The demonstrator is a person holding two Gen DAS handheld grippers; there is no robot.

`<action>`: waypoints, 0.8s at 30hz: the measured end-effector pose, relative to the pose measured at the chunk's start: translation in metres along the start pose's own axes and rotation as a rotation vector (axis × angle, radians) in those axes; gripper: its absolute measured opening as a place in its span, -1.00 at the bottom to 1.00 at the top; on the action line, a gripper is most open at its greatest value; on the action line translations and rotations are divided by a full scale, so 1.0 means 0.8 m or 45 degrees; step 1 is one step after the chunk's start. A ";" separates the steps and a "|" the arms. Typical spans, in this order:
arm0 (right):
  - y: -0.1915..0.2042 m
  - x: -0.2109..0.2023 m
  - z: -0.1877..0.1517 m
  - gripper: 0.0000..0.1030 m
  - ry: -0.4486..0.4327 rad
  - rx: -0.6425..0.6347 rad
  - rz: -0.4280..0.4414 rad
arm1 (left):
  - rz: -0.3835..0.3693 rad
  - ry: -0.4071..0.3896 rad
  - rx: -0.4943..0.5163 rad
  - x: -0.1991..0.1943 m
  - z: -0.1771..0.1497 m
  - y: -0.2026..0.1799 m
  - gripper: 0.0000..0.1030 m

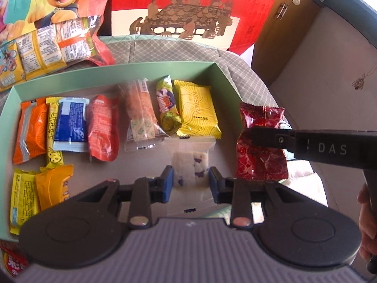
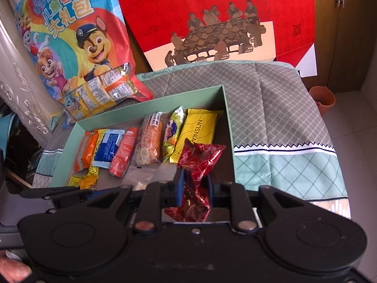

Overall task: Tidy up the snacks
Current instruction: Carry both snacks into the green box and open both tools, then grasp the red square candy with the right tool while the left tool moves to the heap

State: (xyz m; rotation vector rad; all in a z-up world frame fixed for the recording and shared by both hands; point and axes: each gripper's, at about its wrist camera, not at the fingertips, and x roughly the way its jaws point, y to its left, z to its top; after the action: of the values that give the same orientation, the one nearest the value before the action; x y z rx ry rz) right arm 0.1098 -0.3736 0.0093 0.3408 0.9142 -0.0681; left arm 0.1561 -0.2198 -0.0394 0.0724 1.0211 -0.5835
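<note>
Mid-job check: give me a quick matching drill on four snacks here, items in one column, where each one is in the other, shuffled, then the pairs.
Items:
1. red foil packet
2. clear packet with white-and-purple cake
3. yellow WINSUN packet
4. orange packet

Places:
A. far-right corner of the green box
B. between the left gripper jaws
C. left end of the box's far row
D. pinched by the right gripper

Pairs: 1-D, 2-B, 3-A, 4-C
</note>
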 end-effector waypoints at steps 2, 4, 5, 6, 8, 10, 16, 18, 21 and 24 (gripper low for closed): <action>0.000 0.010 0.004 -0.62 0.017 -0.020 -0.008 | -0.007 0.012 0.002 0.008 0.000 -0.002 -0.38; 0.000 0.017 0.006 -0.61 0.026 -0.039 -0.017 | -0.010 0.021 0.001 0.014 0.001 -0.004 -0.38; 0.001 0.019 0.007 -0.56 0.028 -0.049 -0.019 | -0.007 0.022 0.002 0.017 0.001 -0.006 -0.38; 0.001 0.020 0.009 -0.51 0.023 -0.048 -0.025 | -0.001 0.017 0.005 0.019 0.001 -0.008 -0.30; 0.000 0.017 0.009 0.26 -0.002 -0.019 -0.030 | 0.030 0.004 0.020 0.021 0.002 -0.012 0.32; 0.000 0.006 0.007 0.93 -0.068 0.010 -0.040 | 0.077 -0.027 0.038 0.018 0.000 -0.015 1.00; 0.001 -0.013 0.000 1.00 -0.100 0.034 -0.078 | 0.070 -0.011 0.013 0.003 -0.005 -0.006 1.00; 0.000 -0.020 -0.005 1.00 -0.100 0.059 -0.078 | 0.070 -0.006 0.007 -0.004 -0.010 -0.001 1.00; 0.000 -0.033 -0.017 1.00 -0.108 0.089 -0.082 | 0.072 -0.015 -0.003 -0.019 -0.018 0.005 1.00; 0.003 -0.042 -0.030 1.00 -0.107 0.106 -0.088 | 0.076 -0.023 -0.002 -0.036 -0.029 0.010 1.00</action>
State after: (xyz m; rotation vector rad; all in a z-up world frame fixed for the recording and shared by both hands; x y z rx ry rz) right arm 0.0713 -0.3666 0.0232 0.3807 0.8416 -0.1828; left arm 0.1311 -0.1933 -0.0299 0.0955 0.9990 -0.5281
